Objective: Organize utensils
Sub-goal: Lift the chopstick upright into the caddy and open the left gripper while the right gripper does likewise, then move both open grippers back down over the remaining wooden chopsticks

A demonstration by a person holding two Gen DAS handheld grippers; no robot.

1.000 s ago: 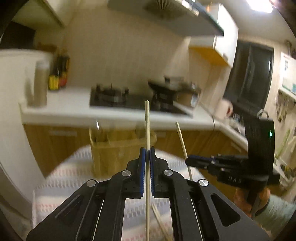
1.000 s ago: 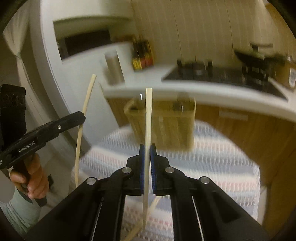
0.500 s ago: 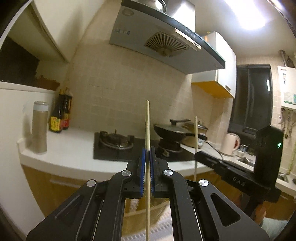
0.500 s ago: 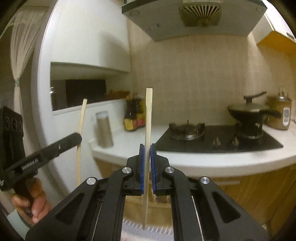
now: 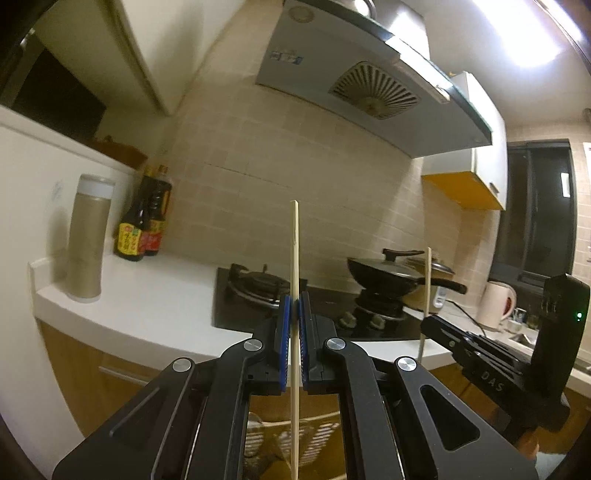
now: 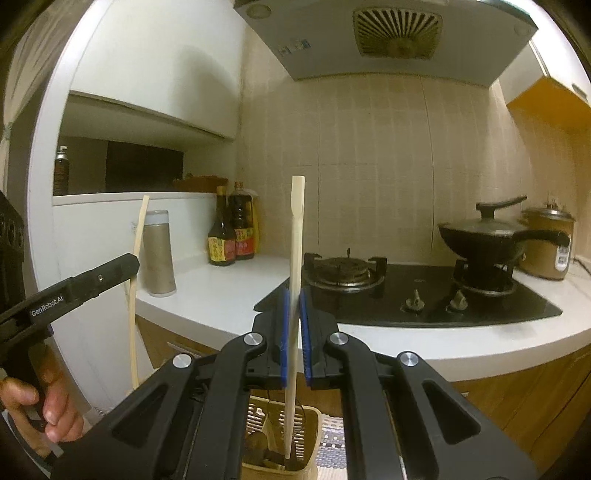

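My left gripper [image 5: 293, 332] is shut on a thin wooden chopstick [image 5: 294, 258] held upright. My right gripper [image 6: 293, 328] is shut on a second, paler chopstick [image 6: 296, 236], also upright; its lower tip hangs just above the open top of a tan slotted utensil holder [image 6: 306, 421]. The holder [image 5: 317, 432] also shows low in the left wrist view, under the left chopstick. The right gripper [image 5: 428, 325] with its chopstick [image 5: 428, 273] shows at the right of the left wrist view. The left gripper [image 6: 133, 264] with its chopstick [image 6: 138, 236] shows at the left of the right wrist view.
A white counter [image 6: 229, 295] holds a black gas hob [image 6: 406, 291], a lidded wok [image 6: 487, 236], a rice cooker [image 6: 546, 243], sauce bottles [image 6: 232, 236] and a grey canister [image 6: 159, 254]. A range hood [image 6: 388, 33] hangs above. A striped cloth [image 6: 332, 424] lies under the holder.
Both grippers have tilted up, still shut on their chopsticks. The holder and the striped cloth have dropped to the bottom of both views; the wall and hood now fill them.
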